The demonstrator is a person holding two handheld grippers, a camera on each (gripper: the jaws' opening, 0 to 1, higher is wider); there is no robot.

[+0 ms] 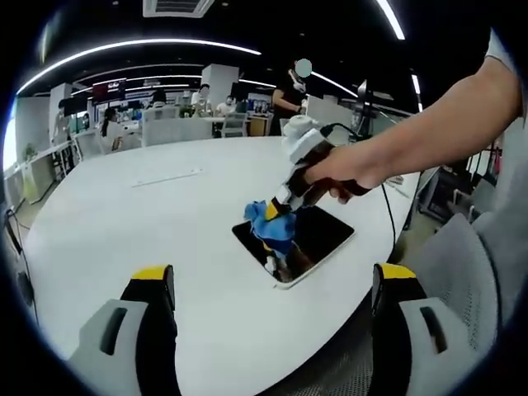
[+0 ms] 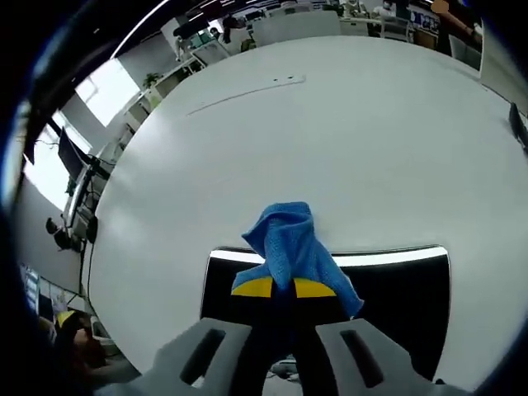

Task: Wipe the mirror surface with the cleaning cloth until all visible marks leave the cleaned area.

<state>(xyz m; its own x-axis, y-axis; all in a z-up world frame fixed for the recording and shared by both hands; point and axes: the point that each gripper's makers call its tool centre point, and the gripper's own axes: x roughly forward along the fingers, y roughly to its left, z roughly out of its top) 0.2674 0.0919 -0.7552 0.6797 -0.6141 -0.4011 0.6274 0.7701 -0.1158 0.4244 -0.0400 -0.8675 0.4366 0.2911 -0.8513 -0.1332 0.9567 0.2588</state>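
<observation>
Left gripper view. My left gripper (image 1: 272, 285) hangs back from the work, jaws spread wide with nothing between them, out over the near part of the white counter (image 1: 148, 223). The mirror (image 1: 322, 235) lies flat near the counter's edge, dark and reflective. The right gripper (image 1: 285, 202) comes in from the right, a hand (image 1: 346, 169) wrapped round its body, pressing the blue cleaning cloth (image 1: 271, 227) onto the mirror's left portion. This angle gives me the mirror's whole outline and how much glass to the right of the cloth is left uncovered; I cannot make out marks on it from here.

Right gripper view. My right gripper (image 2: 283, 287) is closed on the cleaning cloth (image 2: 290, 243), yellow tips pinching its lower folds while the rest bunches up ahead of them. The mirror (image 2: 396, 297) runs across beneath, its far edge catching a bright strip of light. This view shows the grip itself.

To do the wipe well, I judge: keep the tips clamped, hold the cloth flat to the glass, sweep in overlapping passes toward the uncovered side, and stay inside the frame so the mirror doesn't slide off the counter edge.
</observation>
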